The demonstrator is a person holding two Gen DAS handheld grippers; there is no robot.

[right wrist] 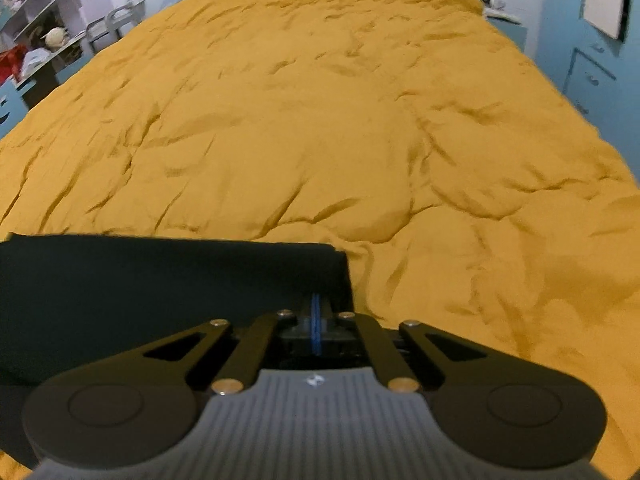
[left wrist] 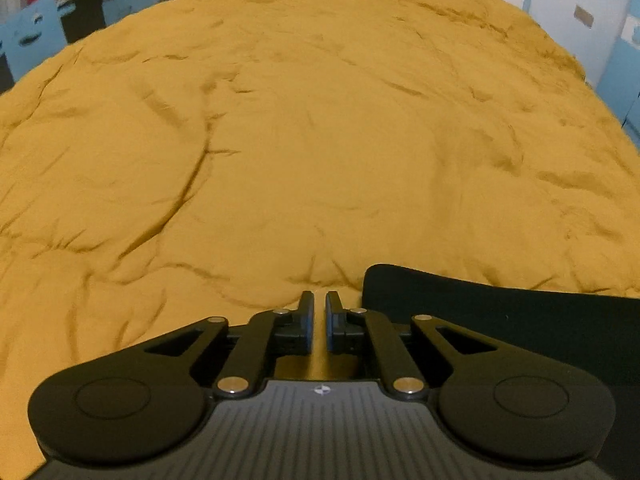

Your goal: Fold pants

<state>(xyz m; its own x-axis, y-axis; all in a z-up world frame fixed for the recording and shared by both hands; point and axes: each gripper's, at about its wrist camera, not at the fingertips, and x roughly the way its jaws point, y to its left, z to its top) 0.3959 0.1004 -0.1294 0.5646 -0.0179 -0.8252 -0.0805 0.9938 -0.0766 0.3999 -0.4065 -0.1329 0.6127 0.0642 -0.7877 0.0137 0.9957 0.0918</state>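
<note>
Dark pants (right wrist: 160, 280) flat on rumpled mustard bedspread (right wrist: 320, 120), folded into a wide slab. Long axis across the frame: lower left to centre in right wrist view, lower right edge in left wrist view (left wrist: 500, 312). Far edge straight, right end squared off at frame centre in right wrist view; left end rounded in left wrist view.

Right gripper (right wrist: 315, 312) over the slab's right end, blue pads (right wrist: 315, 328) pressed together; cannot tell if any fabric pinched.

Left gripper (left wrist: 316, 312) over bare bedspread just left of the pants' corner, fingers (left wrist: 306, 320) nearly together, thin gap, nothing between.

Shelves (right wrist: 36, 32) upper left, blue cabinets (right wrist: 580, 60) upper right.
</note>
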